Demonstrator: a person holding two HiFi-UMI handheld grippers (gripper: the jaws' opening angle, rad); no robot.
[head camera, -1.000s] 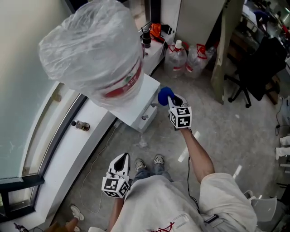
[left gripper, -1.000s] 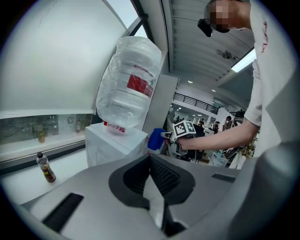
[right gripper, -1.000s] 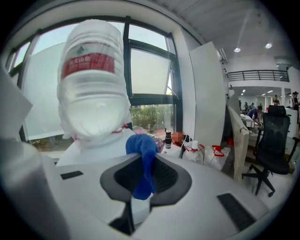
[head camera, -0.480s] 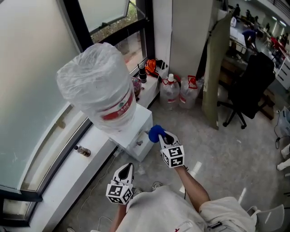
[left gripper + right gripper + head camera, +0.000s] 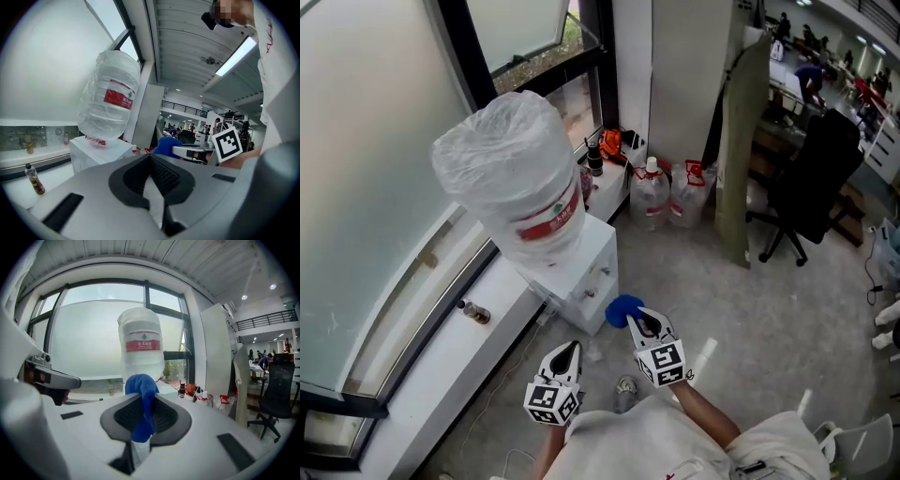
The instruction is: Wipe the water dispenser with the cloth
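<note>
The white water dispenser (image 5: 581, 267) stands by the window ledge with a big plastic-wrapped bottle (image 5: 508, 173) on top; it also shows in the left gripper view (image 5: 101, 150) and the right gripper view (image 5: 140, 341). My right gripper (image 5: 639, 323) is shut on a blue cloth (image 5: 622, 309), held clear of the dispenser's front, low and to its right. The cloth (image 5: 141, 401) bulges out between the jaws. My left gripper (image 5: 565, 353) hangs lower left, shut with nothing in it (image 5: 157, 180).
A small bottle (image 5: 474, 312) lies on the white ledge (image 5: 441, 361). Water bottles (image 5: 650, 197) and bags sit on the floor by the pillar. A black office chair (image 5: 806, 183) stands at the right. Grey floor stretches between.
The right gripper with the blue cloth has dropped and drawn back from the dispenser's front toward the person. The view has shifted slightly; the left gripper stays about where it was.
</note>
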